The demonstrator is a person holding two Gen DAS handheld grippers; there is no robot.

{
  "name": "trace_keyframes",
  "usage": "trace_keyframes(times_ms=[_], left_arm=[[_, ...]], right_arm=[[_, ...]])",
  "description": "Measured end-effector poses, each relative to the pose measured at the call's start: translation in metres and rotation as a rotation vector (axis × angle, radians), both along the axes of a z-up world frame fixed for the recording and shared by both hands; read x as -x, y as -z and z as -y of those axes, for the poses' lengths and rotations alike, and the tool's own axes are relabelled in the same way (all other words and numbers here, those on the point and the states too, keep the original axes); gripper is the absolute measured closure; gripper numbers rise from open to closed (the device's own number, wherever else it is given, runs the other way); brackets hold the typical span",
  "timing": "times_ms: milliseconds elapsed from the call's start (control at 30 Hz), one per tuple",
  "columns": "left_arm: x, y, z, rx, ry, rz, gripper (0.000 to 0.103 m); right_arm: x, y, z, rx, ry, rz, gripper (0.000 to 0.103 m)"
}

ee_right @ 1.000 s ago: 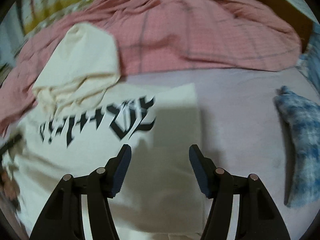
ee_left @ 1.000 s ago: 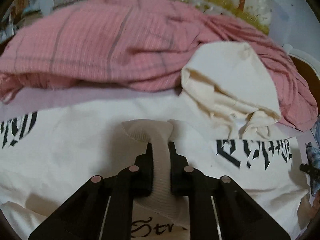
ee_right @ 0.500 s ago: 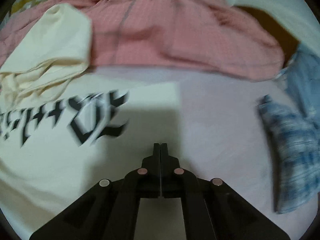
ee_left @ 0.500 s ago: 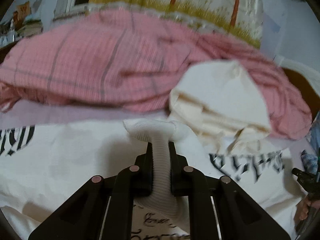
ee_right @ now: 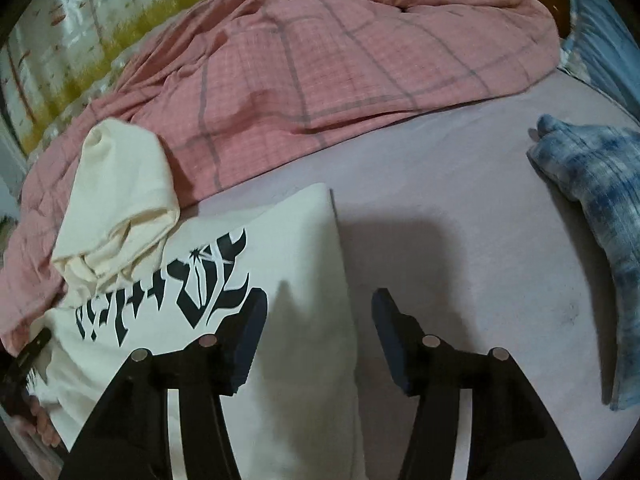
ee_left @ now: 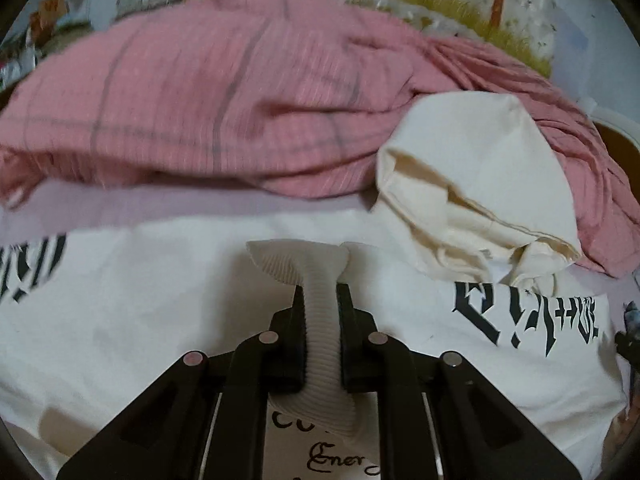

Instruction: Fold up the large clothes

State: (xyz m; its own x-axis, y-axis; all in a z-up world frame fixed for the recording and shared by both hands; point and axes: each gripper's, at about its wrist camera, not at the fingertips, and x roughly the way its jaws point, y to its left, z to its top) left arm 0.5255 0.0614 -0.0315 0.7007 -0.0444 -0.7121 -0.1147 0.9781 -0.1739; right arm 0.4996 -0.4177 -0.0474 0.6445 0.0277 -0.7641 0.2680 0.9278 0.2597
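so the hoodie lies partly folded; left gripper clamps its cuff, right gripper gapes empty, sleeve fold pending.

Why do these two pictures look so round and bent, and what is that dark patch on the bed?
Left wrist view: a fisheye lens bows the edges and leaves black corners; the pink checked quilt is slightly smeared by blur. Right wrist view: same curving; the dark patch is a shadow on the lilac sheet, apparently cast by the right gripper with its open fingers.
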Motion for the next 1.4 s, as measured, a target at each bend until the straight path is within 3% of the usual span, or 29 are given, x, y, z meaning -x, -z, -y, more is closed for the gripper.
trace_keyframes(times_ms=[100, 200, 267, 333, 400, 467, 533, 600, 667, 733, 800, 833, 900, 967, 1033, 1133, 1200, 1267, 1333, 1400], left_arm=[[0.001, -0.002, -0.006, 0.052, 0.009, 0.02, 0.091], [0.002, -0.003, 0.003, 0.004, 0.027, 0.037, 0.091], [0.003, -0.006, 0.004, 0.007, 0.032, 0.059, 0.091], [0.011, -0.014, -0.005, 0.09, 0.039, 0.143, 0.091], [0.018, -0.024, -0.007, 0.142, 0.067, 0.203, 0.092], [0.017, -0.028, 0.003, 0.097, 0.078, 0.217, 0.092], [0.009, -0.021, 0.013, 0.037, 0.077, 0.168, 0.092], [-0.01, 0.003, 0.017, -0.004, 0.06, 0.029, 0.091], [-0.023, 0.021, 0.01, 0.035, 0.043, -0.06, 0.087], [-0.017, 0.017, 0.005, 0.058, 0.039, -0.034, 0.081], [-0.014, 0.012, 0.01, 0.001, 0.028, -0.015, 0.075], [-0.014, 0.011, 0.013, -0.013, 0.029, -0.012, 0.067], [-0.008, 0.003, 0.013, -0.019, 0.029, 0.027, 0.049], [0.003, -0.012, 0.012, -0.066, 0.01, 0.096, 0.036], [0.014, -0.031, 0.013, -0.124, -0.021, 0.159, 0.022], [0.026, -0.055, 0.007, -0.078, -0.046, 0.172, 0.022], [0.041, -0.079, 0.004, -0.053, -0.036, 0.226, 0.02], [0.059, -0.103, 0.005, -0.083, -0.043, 0.281, 0.012], [0.077, -0.127, 0.009, -0.089, -0.029, 0.338, 0.0], [0.092, -0.145, 0.008, -0.088, -0.013, 0.326, 0.0]], right_arm=[[-0.013, 0.012, -0.009, 0.039, -0.025, -0.082, 0.046], [-0.018, 0.026, -0.019, 0.087, 0.0, -0.103, 0.051], [-0.019, 0.024, -0.033, 0.164, -0.018, -0.069, 0.091], [-0.016, 0.017, -0.037, 0.2, 0.001, -0.03, 0.095], [-0.009, 0.01, -0.027, 0.149, 0.057, 0.036, 0.096], [-0.001, 0.003, -0.015, 0.087, 0.082, 0.083, 0.097], [-0.001, 0.001, -0.01, 0.073, 0.1, 0.097, 0.098], [-0.005, 0.007, -0.004, 0.076, 0.129, 0.066, 0.098], [-0.011, 0.018, 0.0, 0.049, 0.127, 0.015, 0.098], [-0.01, 0.016, 0.0, 0.055, 0.118, 0.008, 0.098], [-0.008, 0.004, -0.005, 0.092, 0.11, 0.005, 0.097], [-0.006, -0.003, -0.006, 0.108, 0.115, 0.008, 0.096], [-0.001, -0.02, -0.014, 0.142, 0.118, 0.01, 0.08], [0.004, -0.032, -0.02, 0.176, 0.117, 0.028, 0.051], [0.009, -0.047, -0.029, 0.201, 0.105, 0.077, 0.048], [0.016, -0.064, -0.045, 0.207, 0.053, 0.11, 0.044], [0.018, -0.072, -0.054, 0.209, 0.042, 0.132, 0.033], [0.022, -0.082, -0.065, 0.207, 0.032, 0.16, 0.016], [0.026, -0.093, -0.074, 0.2, 0.021, 0.207, 0.014], [0.033, -0.105, -0.085, 0.198, 0.018, 0.264, 0.013]])
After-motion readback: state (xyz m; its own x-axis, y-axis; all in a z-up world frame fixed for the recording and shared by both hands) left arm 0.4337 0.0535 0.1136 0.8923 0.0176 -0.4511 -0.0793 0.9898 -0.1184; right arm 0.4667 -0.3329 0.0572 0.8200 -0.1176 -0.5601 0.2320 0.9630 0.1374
